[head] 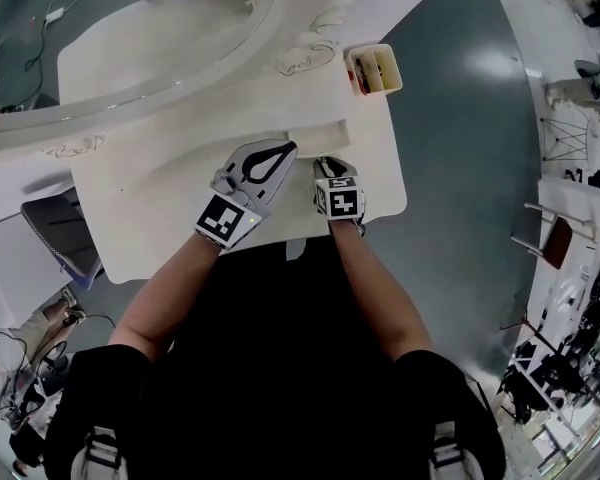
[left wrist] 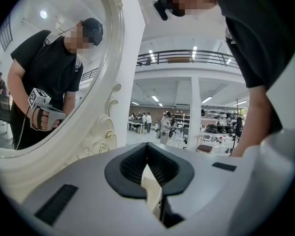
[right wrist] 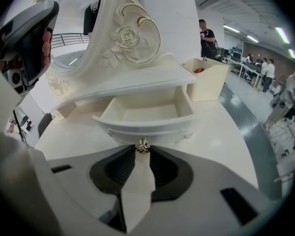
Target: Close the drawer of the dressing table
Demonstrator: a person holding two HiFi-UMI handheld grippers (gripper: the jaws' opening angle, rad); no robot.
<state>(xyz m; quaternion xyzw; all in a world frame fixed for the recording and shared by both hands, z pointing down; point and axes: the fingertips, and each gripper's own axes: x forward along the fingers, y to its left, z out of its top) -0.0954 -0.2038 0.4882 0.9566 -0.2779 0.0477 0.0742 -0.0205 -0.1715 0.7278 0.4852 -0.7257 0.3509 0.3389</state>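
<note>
White drawer [right wrist: 146, 124] open, long axis crosswise; right gripper [right wrist: 142, 152] fingers [right wrist: 163, 167] grasp knob [right wrist: 142, 145] (left gripper [left wrist: 147, 147] clenched empty).

The table top [head: 160, 218] lies bare across the lower left of the head view, free for a pass. In the right gripper view the open drawer [right wrist: 145, 109] juts out at centre under a shelf [right wrist: 132, 85]. Its knob [right wrist: 142, 145] fills the gap at the jaw tips of the right gripper [right wrist: 142, 151]. The mirror frame [right wrist: 130, 33] closes off the top centre. A box [right wrist: 206, 77] stands just right of the drawer. The left gripper [head: 280, 153], jaws together, sits just left of it.
</note>
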